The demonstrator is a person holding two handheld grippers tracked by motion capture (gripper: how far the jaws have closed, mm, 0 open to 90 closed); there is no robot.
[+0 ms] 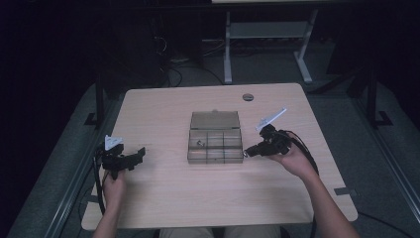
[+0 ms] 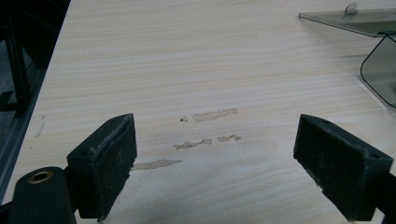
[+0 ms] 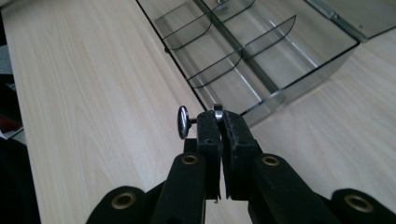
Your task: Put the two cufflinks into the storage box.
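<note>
The right hand-held gripper has its jaws clamped together on a small metal screw, whose round head juts out to the left of the pads, its shank crosswise to the jaws; just beyond the tips, the clear compartment box lies open on the desk, near corner closest, its long side running away up and left; this hand is much the nearer. The left hand-held gripper, jaws wide apart and empty, hovers well off to the box's left.

High view: above, facing forward and down on the whole tabletop. Both gripper views: low, close, sharing the clear box.
</note>
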